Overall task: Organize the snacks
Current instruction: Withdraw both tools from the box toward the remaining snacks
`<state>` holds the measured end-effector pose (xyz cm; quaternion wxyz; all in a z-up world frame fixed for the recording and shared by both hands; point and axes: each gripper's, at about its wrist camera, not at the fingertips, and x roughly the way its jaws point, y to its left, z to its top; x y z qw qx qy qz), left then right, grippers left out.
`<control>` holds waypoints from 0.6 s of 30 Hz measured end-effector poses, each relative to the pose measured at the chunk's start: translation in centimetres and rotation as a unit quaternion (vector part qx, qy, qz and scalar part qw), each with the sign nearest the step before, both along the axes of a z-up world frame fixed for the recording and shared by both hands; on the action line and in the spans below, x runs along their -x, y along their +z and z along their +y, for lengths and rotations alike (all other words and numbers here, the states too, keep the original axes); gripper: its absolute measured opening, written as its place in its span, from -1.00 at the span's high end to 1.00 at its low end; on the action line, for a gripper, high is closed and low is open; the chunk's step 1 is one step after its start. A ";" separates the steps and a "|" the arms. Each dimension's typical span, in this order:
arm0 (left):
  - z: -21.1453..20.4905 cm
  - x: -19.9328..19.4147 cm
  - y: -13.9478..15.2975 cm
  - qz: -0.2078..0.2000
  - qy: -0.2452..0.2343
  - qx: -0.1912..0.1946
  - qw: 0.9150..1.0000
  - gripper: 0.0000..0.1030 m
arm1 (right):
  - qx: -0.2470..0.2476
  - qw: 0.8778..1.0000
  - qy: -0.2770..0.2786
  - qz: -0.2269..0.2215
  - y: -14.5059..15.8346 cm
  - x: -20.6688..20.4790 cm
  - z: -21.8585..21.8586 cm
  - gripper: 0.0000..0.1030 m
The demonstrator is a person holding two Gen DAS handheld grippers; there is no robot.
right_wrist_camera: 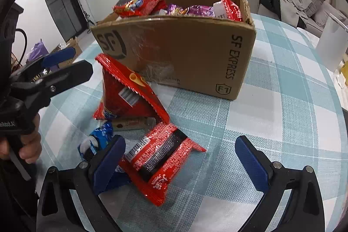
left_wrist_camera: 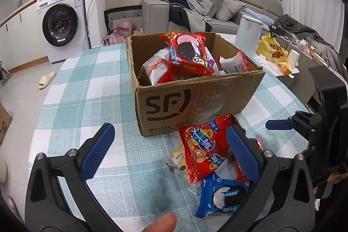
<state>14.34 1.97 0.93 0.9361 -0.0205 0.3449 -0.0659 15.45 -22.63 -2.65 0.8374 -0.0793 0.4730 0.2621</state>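
Judging from both wrist views, I put the job a good way along but not finished; the cardboard box (left_wrist_camera: 195, 99) sits on the bench (left_wrist_camera: 87, 88) and already holds a heap of packets, with a red cookie packet (left_wrist_camera: 188, 51) riding on top and standing above the rim, white-and-red packets beside it, and purple wrappers (right_wrist_camera: 195, 10) showing in the right wrist view; what is left is a small cluster still out on the checked cloth, just in front of the box.

I count a red snack packet (left_wrist_camera: 202, 147) leaning near the box wall; a blue cookie packet (left_wrist_camera: 226, 195) lying nearest me; a pale clear-wrapped item (left_wrist_camera: 179, 158) partly under the red one; and another red packet (right_wrist_camera: 161, 158) lying flat with its barcode up; there may be more hidden beneath these, I cannot tell.

My left gripper (left_wrist_camera: 169, 149) hangs over that cluster with its jaws spread wide and nothing between them; its right-hand pad stands in front of the red packet, and whether it touches I cannot say; my right gripper (right_wrist_camera: 180, 162) is likewise wide and empty, with the flat red packet lying between its pads.

I reckon four or so packets remain to be lifted into the box; space there looks tight, so the top layer may need settling.
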 end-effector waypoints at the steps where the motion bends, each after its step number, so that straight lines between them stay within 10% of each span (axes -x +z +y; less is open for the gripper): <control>1: 0.0 -0.1 -0.2 0.003 -0.002 -0.001 1.000 -0.98 | 0.003 1.000 0.000 0.001 -0.2 0.0 0.0 -0.99; 18: -2.3 -1.0 -3.0 0.038 -0.032 -0.014 0.999 -0.98 | 0.029 1.000 0.001 0.003 -1.3 -0.8 -3.2 -0.98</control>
